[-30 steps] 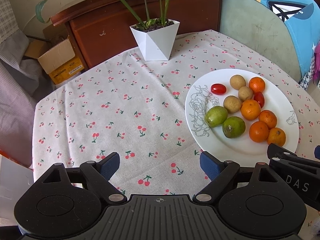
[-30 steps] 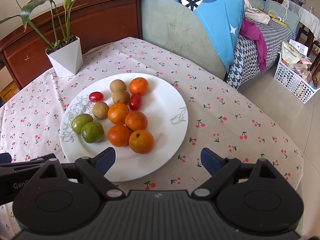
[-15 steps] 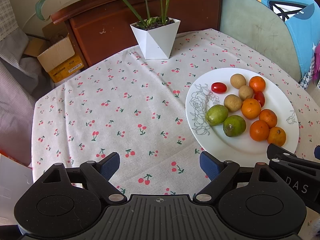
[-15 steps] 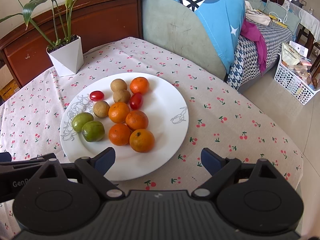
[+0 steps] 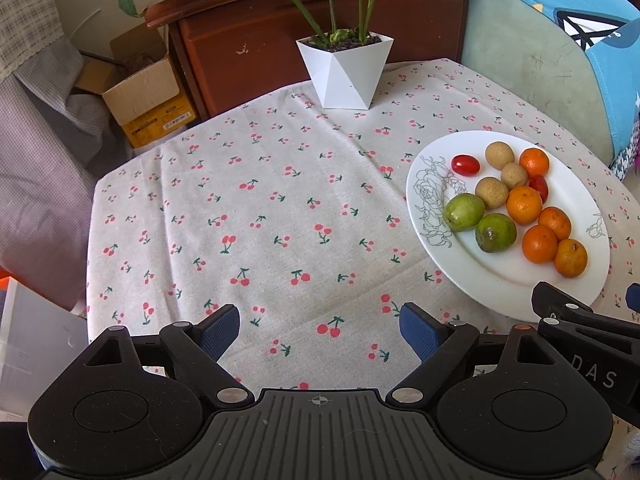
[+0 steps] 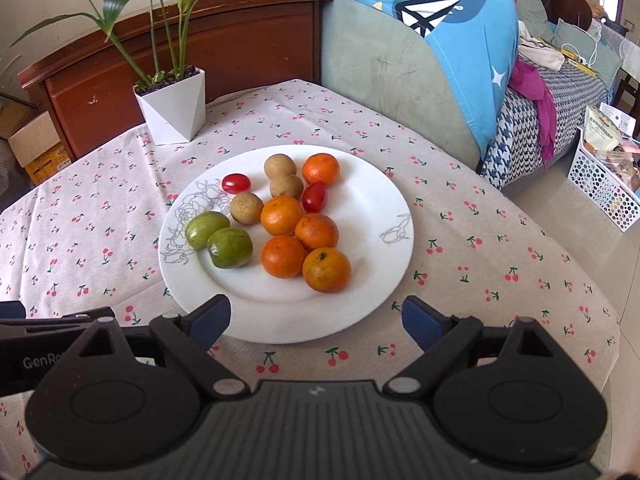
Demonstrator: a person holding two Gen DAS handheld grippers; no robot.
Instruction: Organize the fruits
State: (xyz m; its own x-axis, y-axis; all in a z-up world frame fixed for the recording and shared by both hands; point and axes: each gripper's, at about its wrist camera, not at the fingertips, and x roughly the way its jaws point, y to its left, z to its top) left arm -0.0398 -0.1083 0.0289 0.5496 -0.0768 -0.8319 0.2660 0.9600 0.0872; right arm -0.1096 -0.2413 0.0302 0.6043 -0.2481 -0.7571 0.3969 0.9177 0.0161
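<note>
A white plate [image 6: 360, 312] on the cherry-print tablecloth holds several oranges [image 6: 326, 270], two green fruits [image 6: 230, 247], three brown round fruits [image 6: 246, 208] and two red cherry tomatoes [image 6: 236, 183]. The plate also shows in the left wrist view [image 5: 500, 284] at the right. My right gripper [image 6: 316, 320] is open and empty, above the plate's near rim. My left gripper [image 5: 320, 326] is open and empty over bare cloth, left of the plate.
A white angular plant pot [image 5: 344, 68] stands at the table's far edge. A wooden headboard [image 6: 200, 56] and a sofa with a blue cover [image 6: 460, 40] lie behind. A cardboard box [image 5: 148, 96] sits on the floor at the left. A white basket [image 6: 604, 184] stands on the floor at the right.
Both views have shifted very slightly. Both grippers stay open and no fruit has moved.
</note>
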